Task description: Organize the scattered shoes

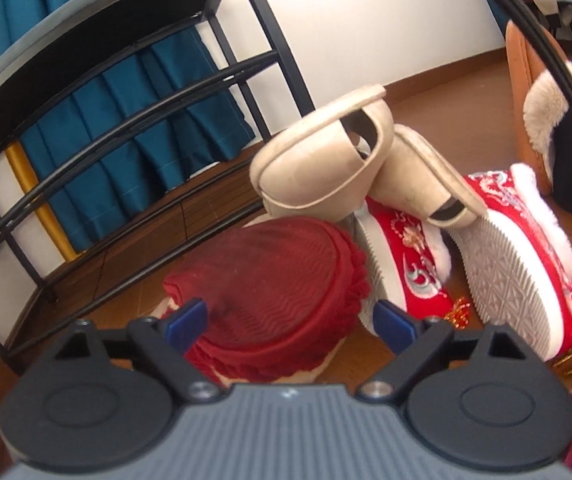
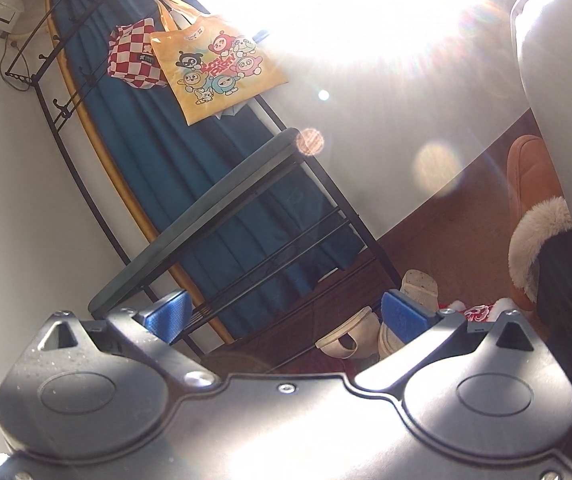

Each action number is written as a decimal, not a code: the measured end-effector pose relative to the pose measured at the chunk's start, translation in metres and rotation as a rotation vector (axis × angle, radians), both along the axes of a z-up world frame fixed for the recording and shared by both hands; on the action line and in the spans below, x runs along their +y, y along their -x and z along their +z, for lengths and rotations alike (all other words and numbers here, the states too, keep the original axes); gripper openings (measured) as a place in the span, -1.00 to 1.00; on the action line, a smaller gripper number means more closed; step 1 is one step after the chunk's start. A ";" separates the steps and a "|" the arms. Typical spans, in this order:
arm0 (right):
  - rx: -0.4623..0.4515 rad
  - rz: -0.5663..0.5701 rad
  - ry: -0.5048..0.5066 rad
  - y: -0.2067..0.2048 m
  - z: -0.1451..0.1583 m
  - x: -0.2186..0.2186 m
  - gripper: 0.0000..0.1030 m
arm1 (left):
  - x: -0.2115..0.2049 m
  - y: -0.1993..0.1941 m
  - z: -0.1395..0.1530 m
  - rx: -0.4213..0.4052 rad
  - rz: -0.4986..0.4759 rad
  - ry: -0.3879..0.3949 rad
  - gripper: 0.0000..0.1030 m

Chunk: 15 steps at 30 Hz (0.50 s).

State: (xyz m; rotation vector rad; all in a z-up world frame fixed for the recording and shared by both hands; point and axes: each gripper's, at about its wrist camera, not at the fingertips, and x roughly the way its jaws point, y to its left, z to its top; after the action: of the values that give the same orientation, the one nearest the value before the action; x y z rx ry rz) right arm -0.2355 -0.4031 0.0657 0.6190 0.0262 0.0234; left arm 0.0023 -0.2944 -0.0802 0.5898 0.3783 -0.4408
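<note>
Left gripper point(image 1: 292, 322) hangs low w/ fingers wide, straddling the dark red slipper point(image 1: 274, 300), prob. lining up a grab. Right gripper point(image 2: 292, 316) sits high, fingers wide & empty, facing the shoe rack point(image 2: 222, 216), likely where the shoes go.

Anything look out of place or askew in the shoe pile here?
Yes. The shoes lie heaped on the floor, not on the black rack. Two beige sandals lean tilted atop red embroidered slippers tipped on their sides, soles showing. A dark red slipper lies sole-up between the open left gripper's fingers.

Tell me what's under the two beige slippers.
The beige slippers lean on two red embroidered shoes lying on their sides, soles showing. Whatever lies beneath them is hidden.
</note>
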 end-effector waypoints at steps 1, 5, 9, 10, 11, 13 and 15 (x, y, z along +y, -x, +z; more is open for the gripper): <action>0.002 0.001 0.002 -0.001 0.000 0.000 1.00 | -0.002 -0.003 -0.002 -0.007 0.003 -0.021 0.72; 0.009 -0.002 0.002 -0.003 -0.002 -0.002 1.00 | -0.006 -0.008 -0.007 -0.026 -0.005 -0.071 0.44; 0.020 -0.006 -0.018 -0.003 -0.006 -0.004 1.00 | 0.001 -0.011 -0.004 -0.030 -0.034 -0.041 0.30; 0.021 -0.006 -0.021 -0.002 -0.007 -0.005 1.00 | 0.004 -0.010 -0.001 -0.038 -0.044 -0.022 0.20; 0.023 -0.006 -0.021 -0.002 -0.007 -0.005 1.00 | 0.008 -0.010 0.003 -0.051 -0.054 -0.006 0.15; 0.025 -0.007 -0.018 -0.001 -0.008 -0.004 1.00 | 0.015 -0.010 0.010 -0.062 -0.065 0.024 0.04; 0.024 -0.008 -0.019 0.000 -0.008 -0.004 1.00 | 0.023 -0.013 0.019 -0.052 -0.064 0.061 0.01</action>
State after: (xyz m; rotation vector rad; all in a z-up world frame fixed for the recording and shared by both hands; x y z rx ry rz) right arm -0.2353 -0.4071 0.0578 0.6386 0.0463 0.0084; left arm 0.0155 -0.2712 -0.0610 0.5544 0.2966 -0.4954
